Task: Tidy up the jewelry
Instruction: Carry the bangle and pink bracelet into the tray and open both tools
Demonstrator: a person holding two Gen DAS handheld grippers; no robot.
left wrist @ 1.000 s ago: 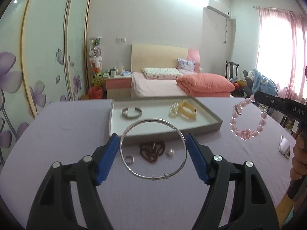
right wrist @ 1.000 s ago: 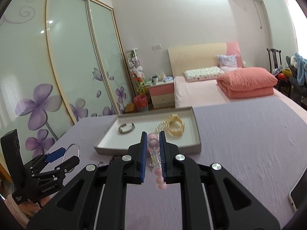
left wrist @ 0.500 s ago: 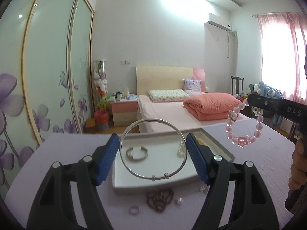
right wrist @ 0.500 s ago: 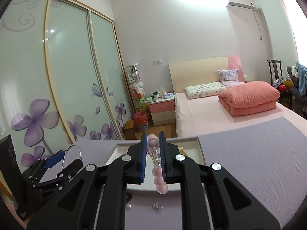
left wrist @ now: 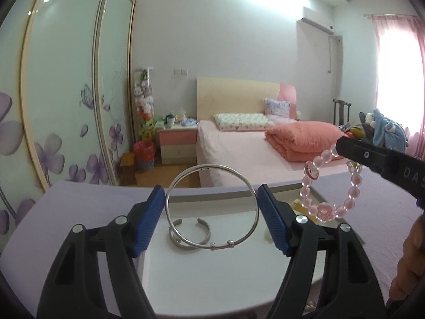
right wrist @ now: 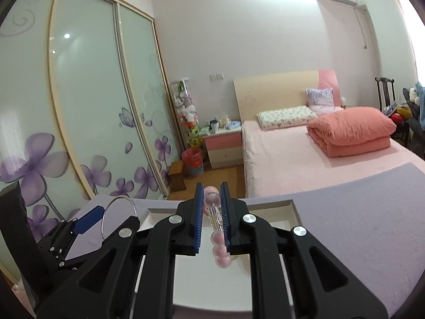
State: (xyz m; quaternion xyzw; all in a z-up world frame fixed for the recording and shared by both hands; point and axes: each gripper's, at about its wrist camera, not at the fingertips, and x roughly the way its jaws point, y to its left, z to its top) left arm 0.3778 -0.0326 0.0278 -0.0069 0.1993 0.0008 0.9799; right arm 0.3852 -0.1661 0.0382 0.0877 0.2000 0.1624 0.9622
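My left gripper (left wrist: 211,207) is shut on a thin silver bangle (left wrist: 249,186), held upright above the white tray (left wrist: 212,279). A silver cuff bracelet (left wrist: 204,227) lies in the tray just beyond the bangle. My right gripper (right wrist: 211,212) is shut on a pink bead bracelet (right wrist: 217,250), which hangs over the tray (right wrist: 289,210). In the left wrist view the pink bead bracelet (left wrist: 353,186) dangles from the right gripper at the right, over the tray's right part. The left gripper with the bangle (right wrist: 131,202) shows at the left of the right wrist view.
The tray sits on a purple table (left wrist: 79,199). A yellowish piece (left wrist: 296,204) lies at the tray's right side, mostly hidden. Beyond the table are a bed (right wrist: 305,154), a wardrobe with flower doors (right wrist: 79,119) and a pink nightstand (left wrist: 176,143).
Both grippers have moved forward over the tray with their bracelets. The loose pieces on the table in front of the tray have dropped out of view.
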